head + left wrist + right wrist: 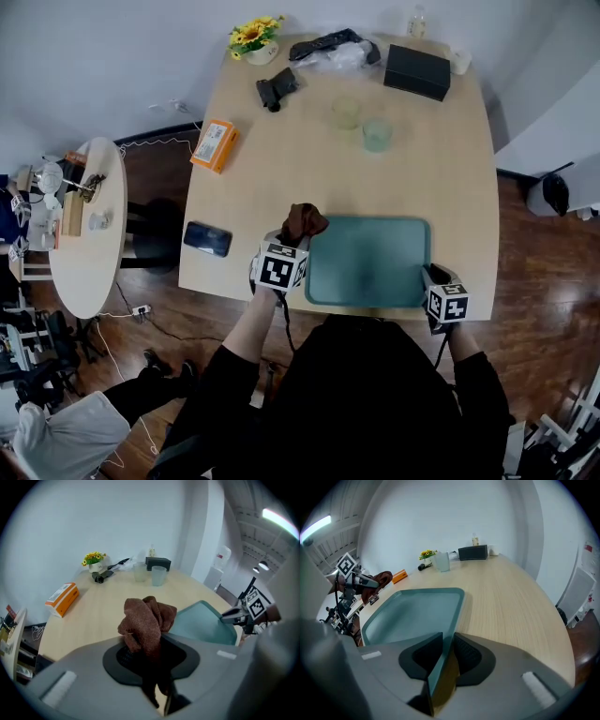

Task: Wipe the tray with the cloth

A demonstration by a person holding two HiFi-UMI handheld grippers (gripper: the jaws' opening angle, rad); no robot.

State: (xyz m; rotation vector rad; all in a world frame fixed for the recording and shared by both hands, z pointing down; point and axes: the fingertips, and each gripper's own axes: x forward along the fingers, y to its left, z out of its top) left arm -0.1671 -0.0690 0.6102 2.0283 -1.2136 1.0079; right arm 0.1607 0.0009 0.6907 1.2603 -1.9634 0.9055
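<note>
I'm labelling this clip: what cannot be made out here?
Print on the orange cardboard box: too small, head view.
Lower end of the brown cloth: buried inside the left hand-held gripper, its own view.
Gripped rim of the teal plastic tray: covered by the right hand-held gripper, its own view.

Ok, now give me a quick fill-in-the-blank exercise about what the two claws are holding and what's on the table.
1. The left claw is shut on a brown ____.
2. The right claw clamps the near rim of the teal ____.
3. The flowers at the far corner of the table are ____.
Missing words: cloth; tray; yellow.
</note>
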